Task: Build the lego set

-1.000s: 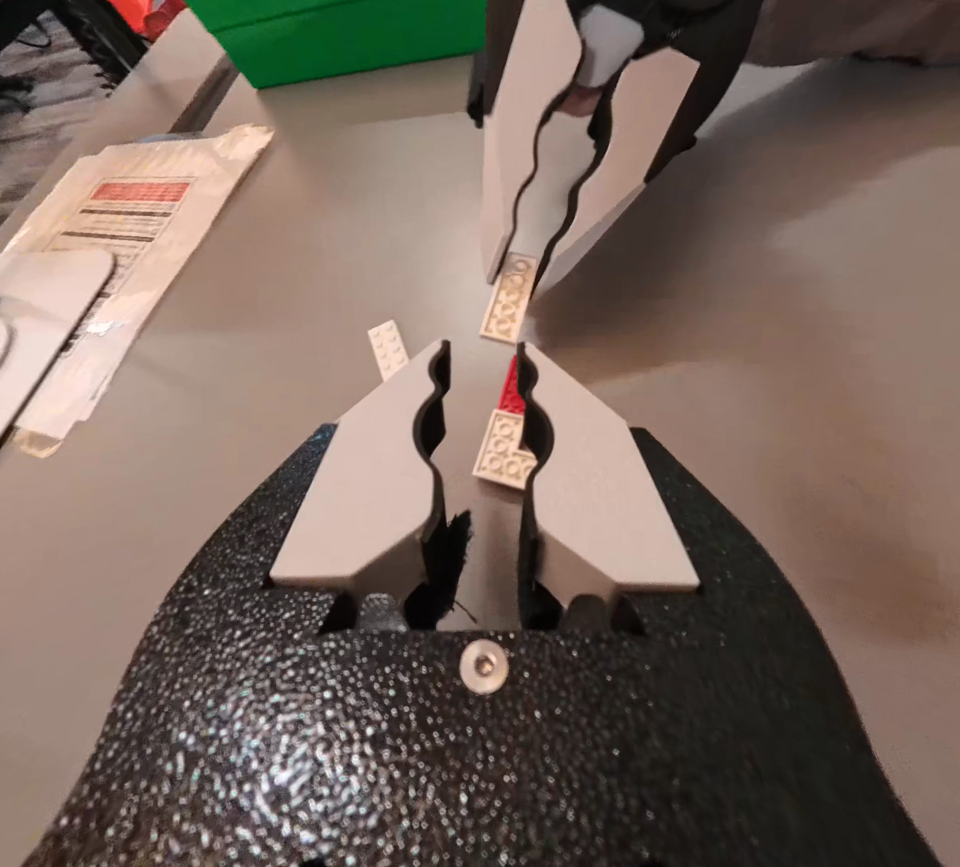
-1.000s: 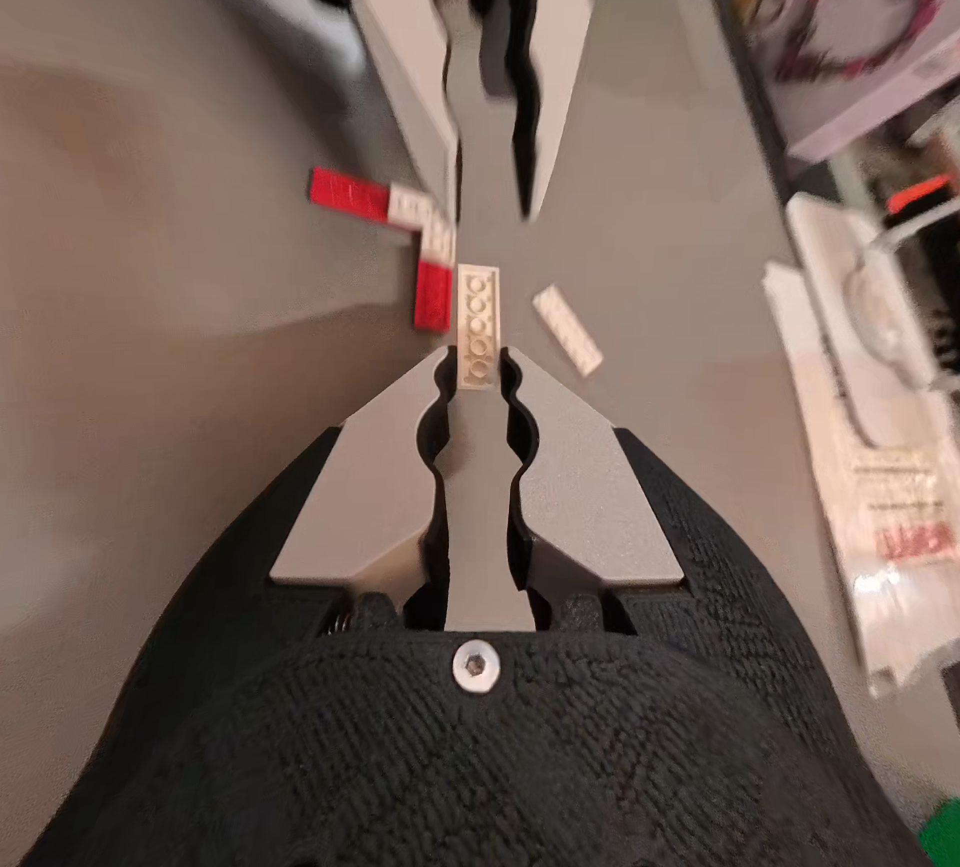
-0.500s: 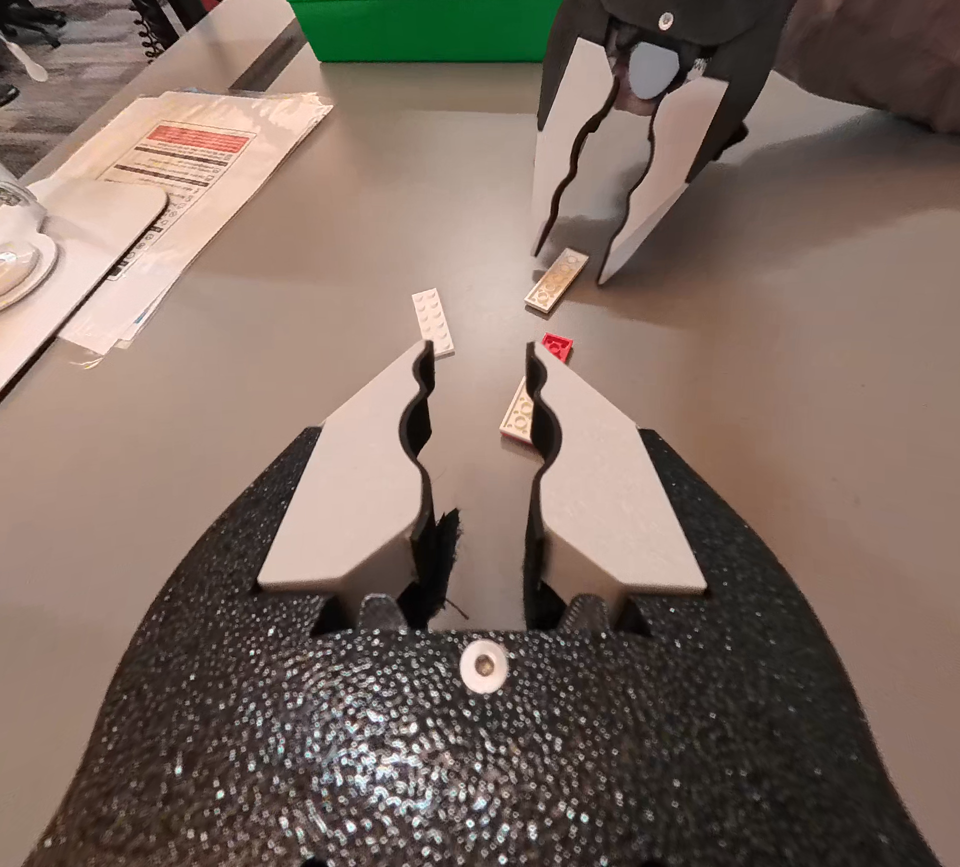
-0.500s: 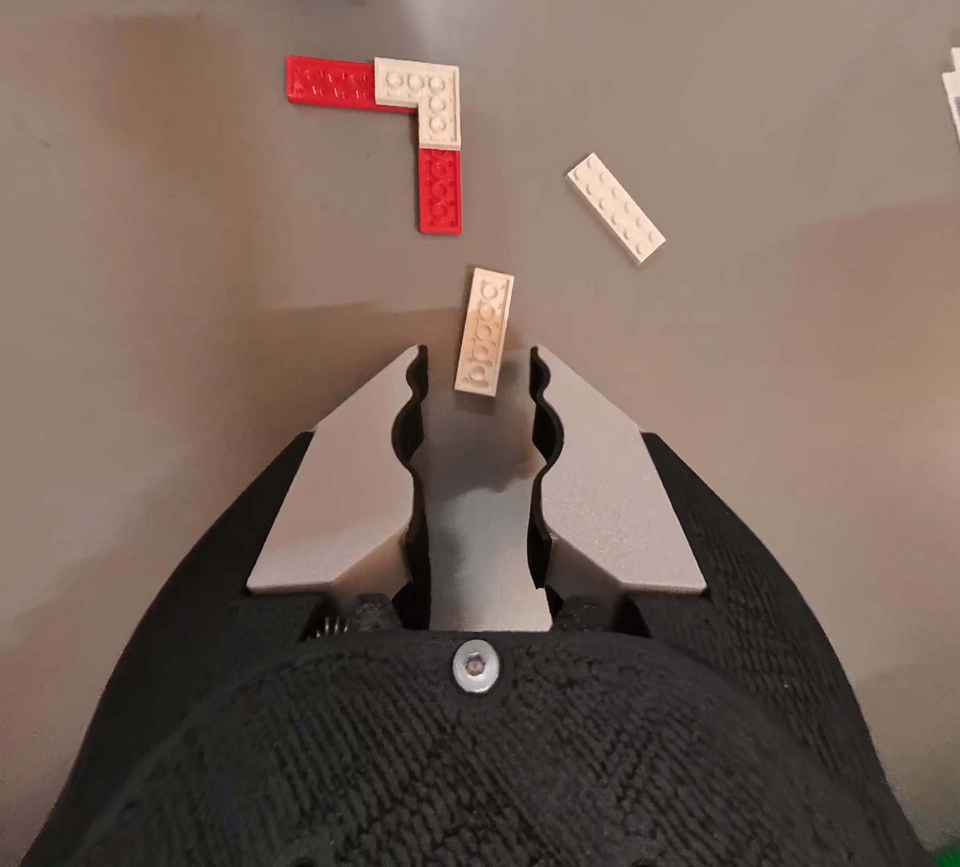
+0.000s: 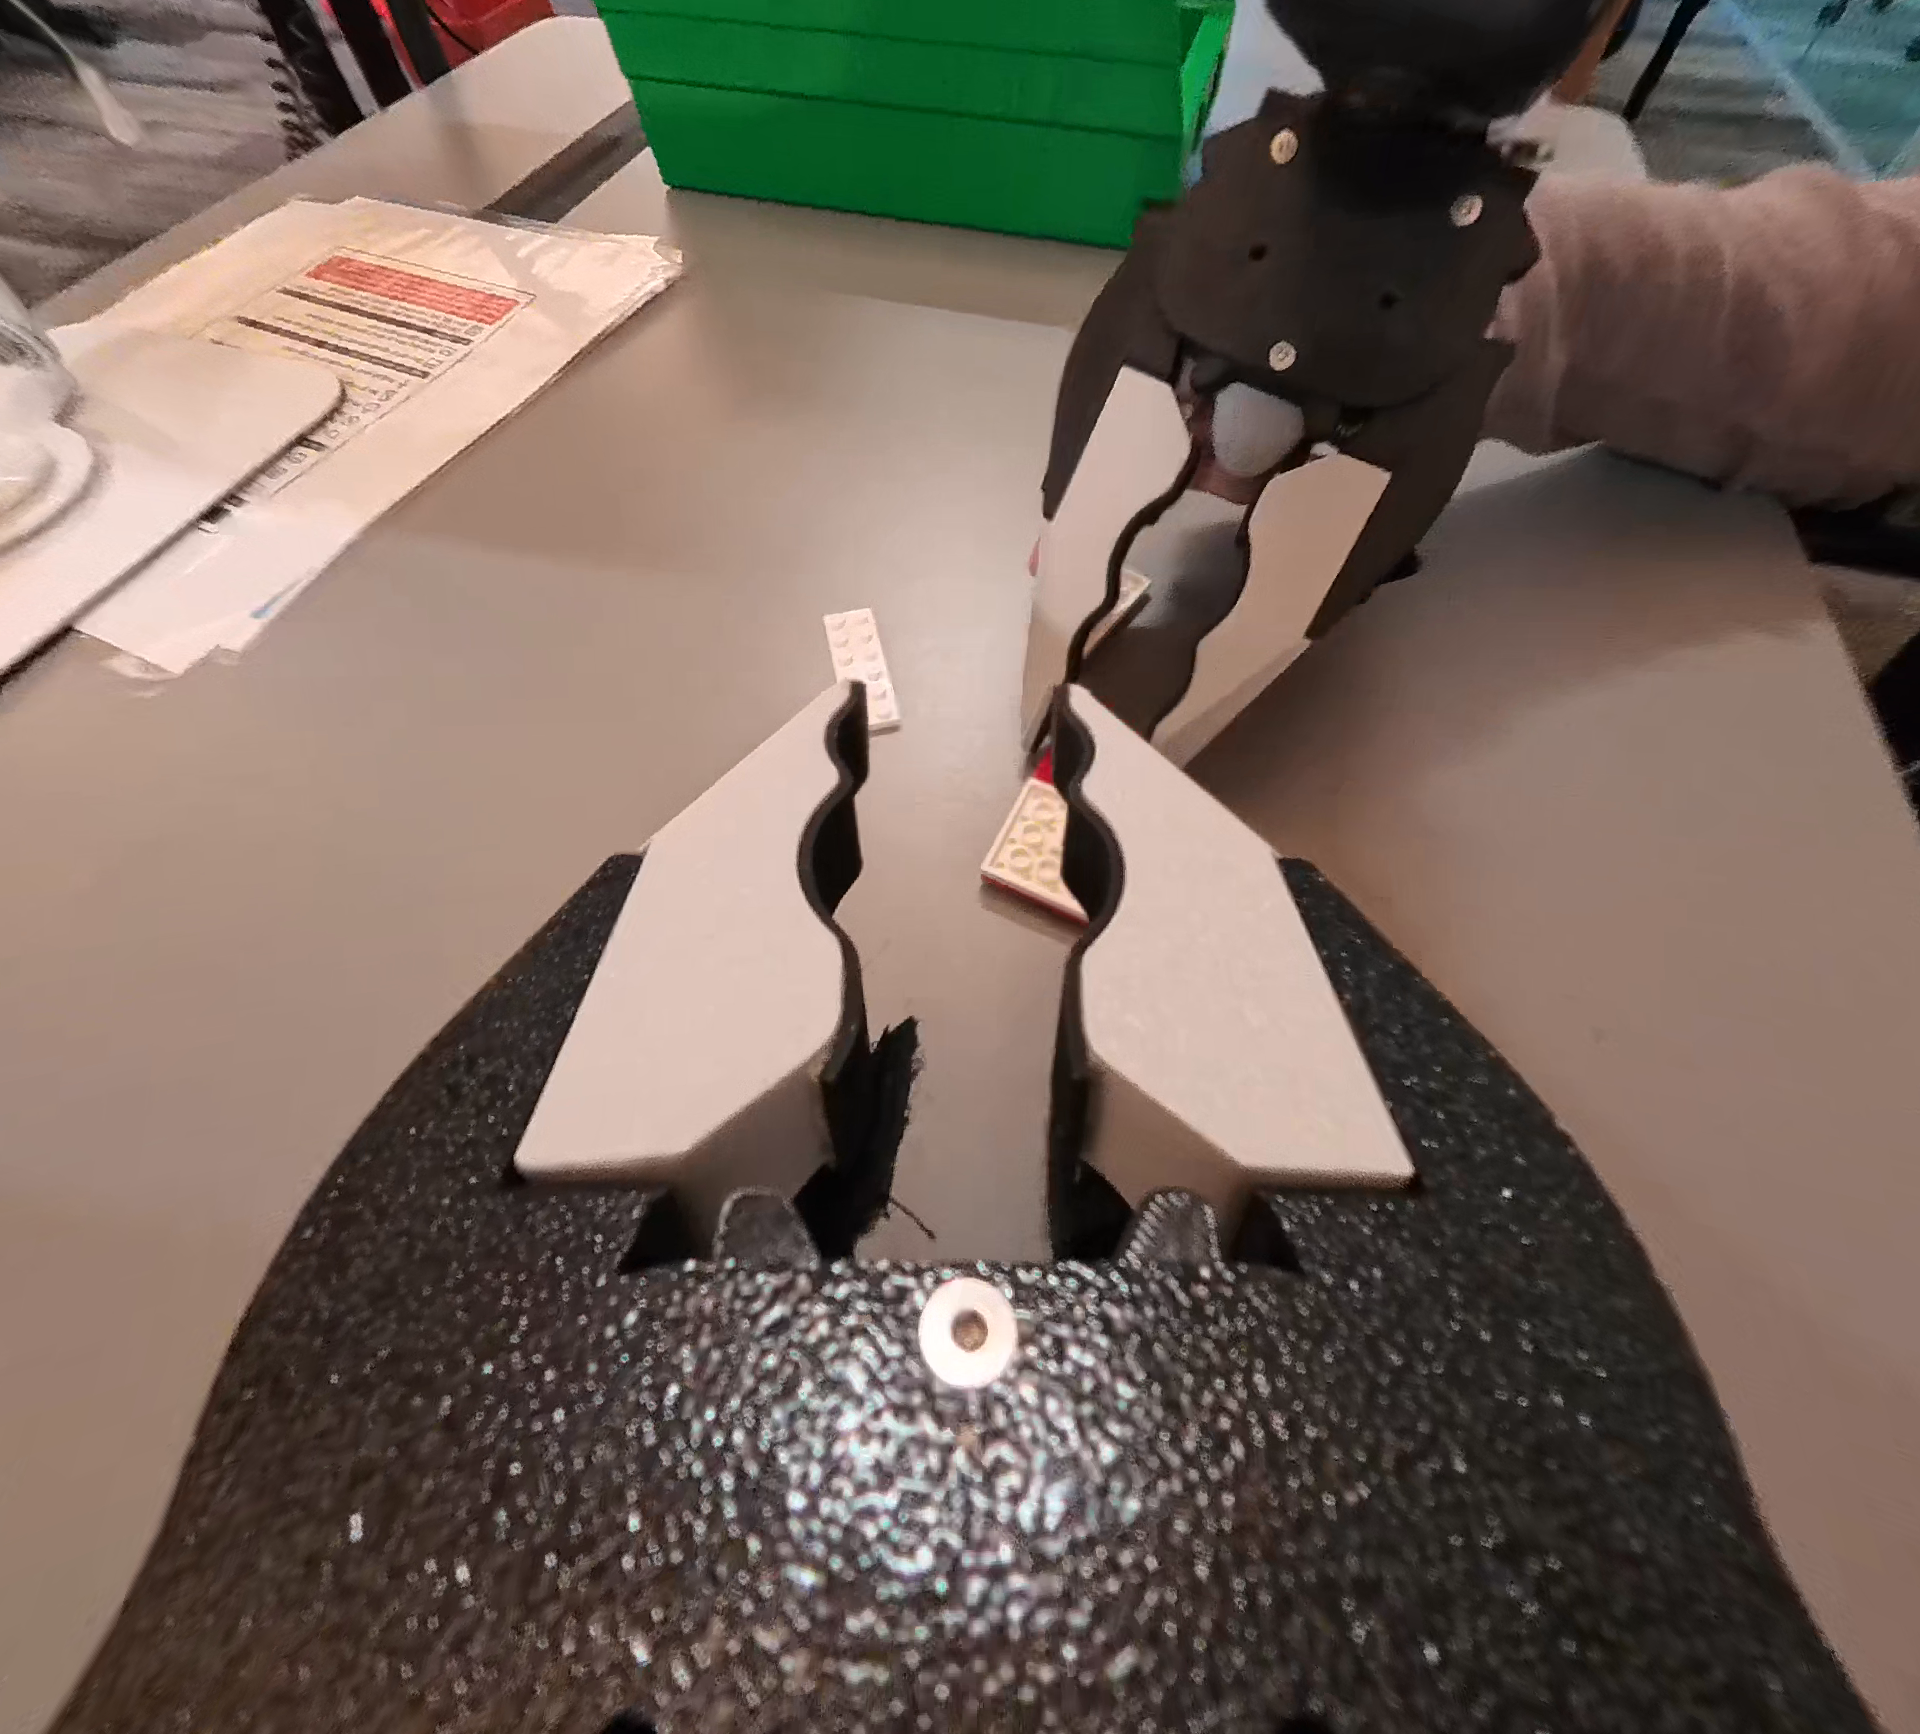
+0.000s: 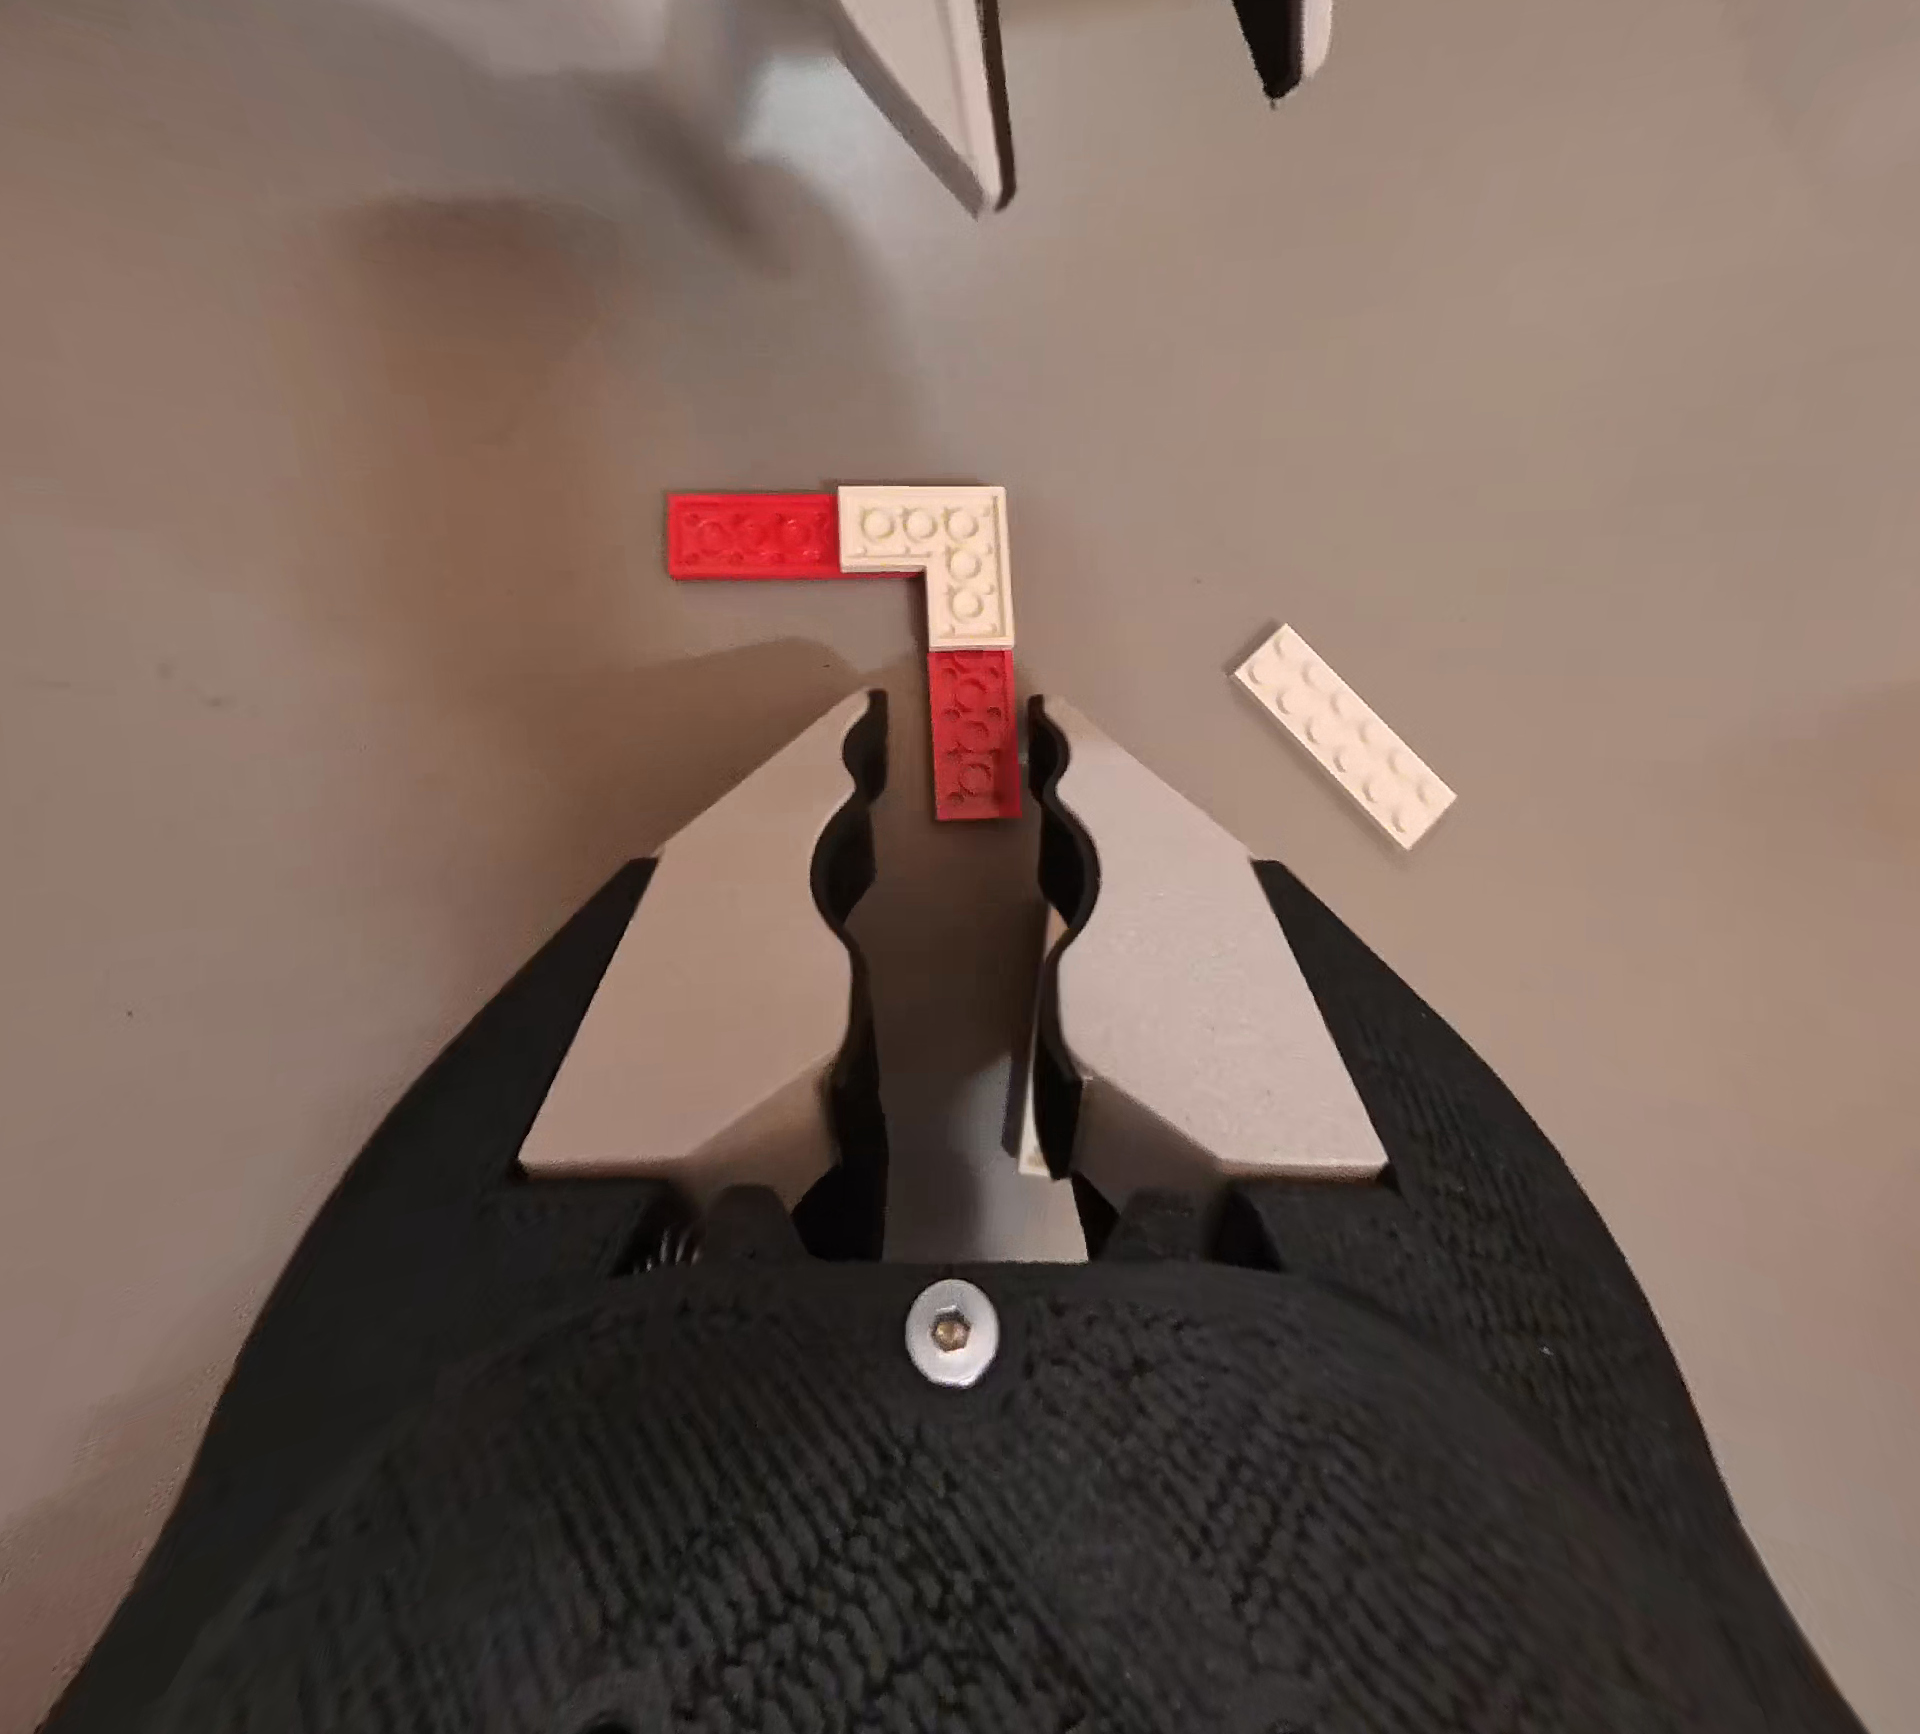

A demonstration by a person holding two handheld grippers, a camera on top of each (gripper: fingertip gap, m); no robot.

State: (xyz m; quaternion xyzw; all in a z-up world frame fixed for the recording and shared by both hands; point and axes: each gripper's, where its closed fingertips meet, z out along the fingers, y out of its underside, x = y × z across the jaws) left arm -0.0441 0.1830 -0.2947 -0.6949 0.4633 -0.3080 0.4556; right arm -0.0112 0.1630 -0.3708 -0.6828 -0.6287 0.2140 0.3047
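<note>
A: Right hand-held gripper (image 6: 954, 708)?
B: Jaws are held apart; nothing is clamped. One red plate (image 6: 974, 735) of the L-shaped assembly (image 6: 940, 557) lies flat on the desk (image 6: 416, 437) between the fingertips. Contact with the right finger cannot be told.

A: The assembly?
B: A cream corner plate (image 6: 961, 541) is seated over two red plates; the second red plate (image 6: 750, 536) runs off to the left. A loose white plate (image 6: 1343, 735) lies apart to the right. A further cream plate (image 5: 1127, 595) is partly seen under the right hand-held gripper in the left wrist view.

A: Left hand-held gripper (image 5: 956, 708)?
B: Open and empty, held above the desk just short of the assembly.

A: Surroundings?
B: A green bin (image 5: 904, 37) is noted at the far desk edge, papers (image 5: 343, 354) at the left.
</note>
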